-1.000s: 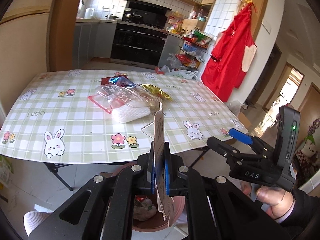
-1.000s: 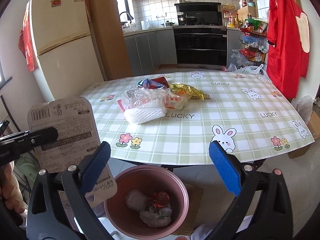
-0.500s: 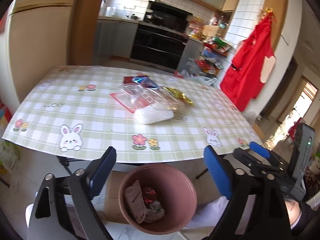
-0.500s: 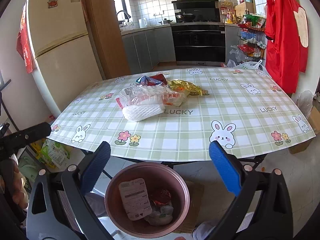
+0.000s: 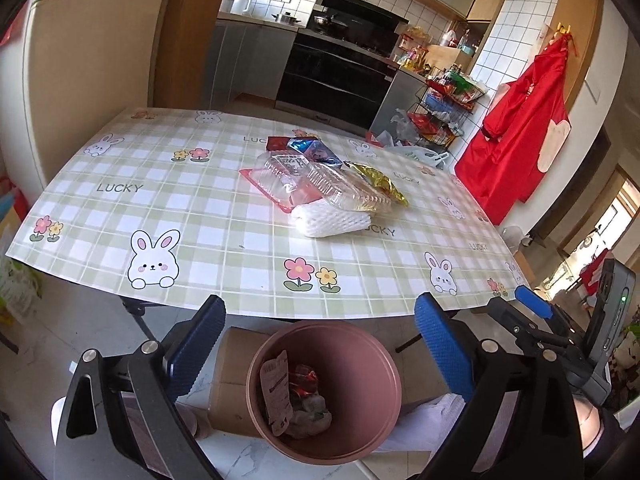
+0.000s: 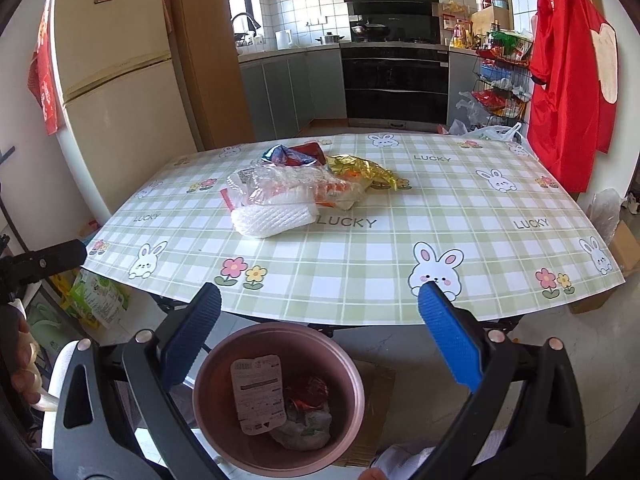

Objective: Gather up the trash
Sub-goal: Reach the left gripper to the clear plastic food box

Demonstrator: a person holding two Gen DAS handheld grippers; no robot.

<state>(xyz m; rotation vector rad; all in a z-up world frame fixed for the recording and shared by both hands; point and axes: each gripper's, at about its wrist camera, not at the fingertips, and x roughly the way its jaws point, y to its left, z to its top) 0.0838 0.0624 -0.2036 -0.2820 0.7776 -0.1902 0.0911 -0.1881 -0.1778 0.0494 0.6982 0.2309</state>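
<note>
Left wrist view: left gripper (image 5: 316, 344) spread wide, nothing between the blue pads (image 5: 198, 344), hanging over the pink bin (image 5: 384, 364) at 6 o'clock. Inside the bin, a white label card (image 5: 275, 390) leaning against the wall at 9 o'clock, plus a red wrapper (image 5: 302, 376) and crumpled pale scraps (image 5: 312, 414). On the checked table (image 5: 120, 216), a heap of trash at about 1 o'clock from the bin: white foam net (image 5: 330, 220) nearest, clear plastic trays (image 5: 316, 182) on top of it, gold wrapper (image 5: 378, 182) at 3 o'clock of the heap, blue and red packets (image 5: 304, 146) at 12. Right gripper (image 5: 532, 304) visible at 3 o'clock of the frame, apart from the heap; jaws hard to read from this angle.

Right wrist view: right gripper (image 6: 320, 334) also spread, empty, above the same bin (image 6: 352, 364) at 6 o'clock. Label card (image 6: 260, 390) lying flat on the scraps inside. Heap near 11 o'clock on the table (image 6: 460, 208): foam net (image 6: 274, 218) in front, clear trays (image 6: 288, 184) above, gold wrapper (image 6: 366, 168) toward 1 o'clock, blue packet (image 6: 280, 152) behind.

Judged progress: a few pieces binned, most of the heap not yet collected. Probably under halfway.
</note>
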